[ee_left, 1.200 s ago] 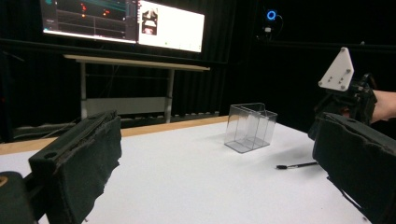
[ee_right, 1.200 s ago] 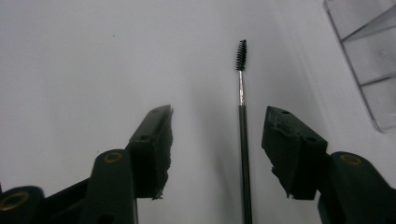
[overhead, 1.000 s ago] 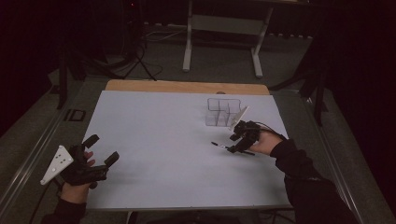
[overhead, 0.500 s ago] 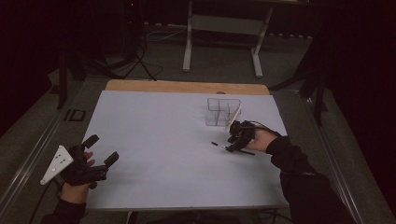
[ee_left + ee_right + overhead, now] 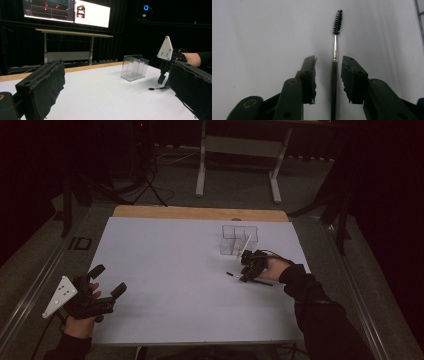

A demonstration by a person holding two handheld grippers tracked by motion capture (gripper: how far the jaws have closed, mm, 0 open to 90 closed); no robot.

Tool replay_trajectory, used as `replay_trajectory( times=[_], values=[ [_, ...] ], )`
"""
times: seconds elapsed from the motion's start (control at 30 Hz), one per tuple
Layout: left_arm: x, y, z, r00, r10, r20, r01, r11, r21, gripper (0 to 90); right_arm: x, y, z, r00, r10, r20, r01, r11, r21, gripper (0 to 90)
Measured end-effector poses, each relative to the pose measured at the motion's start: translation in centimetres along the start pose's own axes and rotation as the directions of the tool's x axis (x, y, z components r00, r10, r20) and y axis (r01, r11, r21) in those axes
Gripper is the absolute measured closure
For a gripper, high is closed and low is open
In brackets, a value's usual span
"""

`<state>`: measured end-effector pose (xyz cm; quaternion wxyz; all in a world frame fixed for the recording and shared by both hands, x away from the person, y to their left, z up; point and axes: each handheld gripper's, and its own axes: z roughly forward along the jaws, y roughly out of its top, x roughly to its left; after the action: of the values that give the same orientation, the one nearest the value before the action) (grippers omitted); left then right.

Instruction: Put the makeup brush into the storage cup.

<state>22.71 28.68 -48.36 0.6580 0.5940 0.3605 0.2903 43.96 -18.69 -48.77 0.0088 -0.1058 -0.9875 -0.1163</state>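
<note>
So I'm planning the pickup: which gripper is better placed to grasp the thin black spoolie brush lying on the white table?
Right gripper: its jaws straddle the thin black spoolie brush.

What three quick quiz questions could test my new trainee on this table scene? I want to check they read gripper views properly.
1. True or false: the right gripper already pinches the mascara brush.
2. Which way does the brush's bristle end point in the right gripper view: A away from the jaws, B toward them?
3. What stands beyond the brush on the white table?

Key: 1 false, the handle lies between the jaws with gaps either side; 2 A; 3 a clear compartment box.
</note>
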Motion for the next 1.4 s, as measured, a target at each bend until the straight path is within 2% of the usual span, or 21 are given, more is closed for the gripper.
replay_trajectory(
  times=[0.27, 0.57, 0.77, 0.87, 1.0, 1.13, 1.2, 1.3, 1.4],
  values=[
    [0.0, 0.0, 0.0, 1.0, 0.002, 0.002, -0.002, 1.0, -0.001, 1.7, -0.1, 0.3, 0.7, 0.9996, -0.001, 0.027, 0.0, 0.9999, 0.015, 67.2],
    [0.0, 0.0, 0.0, 1.0, 0.002, 0.003, -0.002, 1.0, -0.002, 1.7, -0.1, 0.3, 1.5, 0.9991, -0.022, 0.037, 0.019, 0.9979, 0.062, 72.6],
    [-0.1, 0.1, 0.0, 1.0, 0.0, 0.003, 0.0, 1.0, -0.004, 1.7, 0.3, 0.8, 1.6, 0.9976, -0.035, 0.059, 0.029, 0.9949, 0.097, 76.0],
    [-0.1, 0.1, 0.0, 1.0, 0.0, 0.004, 0.0, 1.0, -0.004, 1.7, 0.8, 1.2, 1.7, 0.996, -0.048, 0.075, 0.039, 0.9912, 0.127, 83.0],
    [-0.1, 0.0, 0.0, 1.0, 0.0, 0.002, 0.0, 1.0, -0.004, 1.8, 1.2, 1.4, 1.8, 0.9938, -0.052, 0.098, 0.038, 0.9892, 0.142, 85.1],
    [-0.1, 0.0, 0.0, 1.0, -0.004, 0.003, 0.004, 1.0, -0.005, 1.8, 1.2, 1.3, 1.8, 0.9942, -0.042, 0.099, 0.029, 0.991, 0.131, 85.4],
    [-0.1, 0.0, 0.0, 1.0, -0.003, 0.002, 0.003, 1.0, -0.004, 1.7, 1.1, 1.1, 1.5, 0.9931, -0.027, 0.115, 0.015, 0.9947, 0.102, 85.5],
    [0.0, 0.0, 0.0, 1.0, -0.006, 0.001, 0.006, 1.0, -0.004, 1.8, 0.7, 0.7, 0.8, 0.9944, 0.013, 0.105, -0.017, 0.9992, 0.037, 85.5],
    [0.0, 0.0, 0.0, 1.0, -0.006, 0.003, 0.006, 1.0, -0.002, 1.8, 0.5, 0.5, 0.3, 0.9947, 0.027, 0.099, -0.028, 0.9996, 0.008, 85.5]
  ],
)
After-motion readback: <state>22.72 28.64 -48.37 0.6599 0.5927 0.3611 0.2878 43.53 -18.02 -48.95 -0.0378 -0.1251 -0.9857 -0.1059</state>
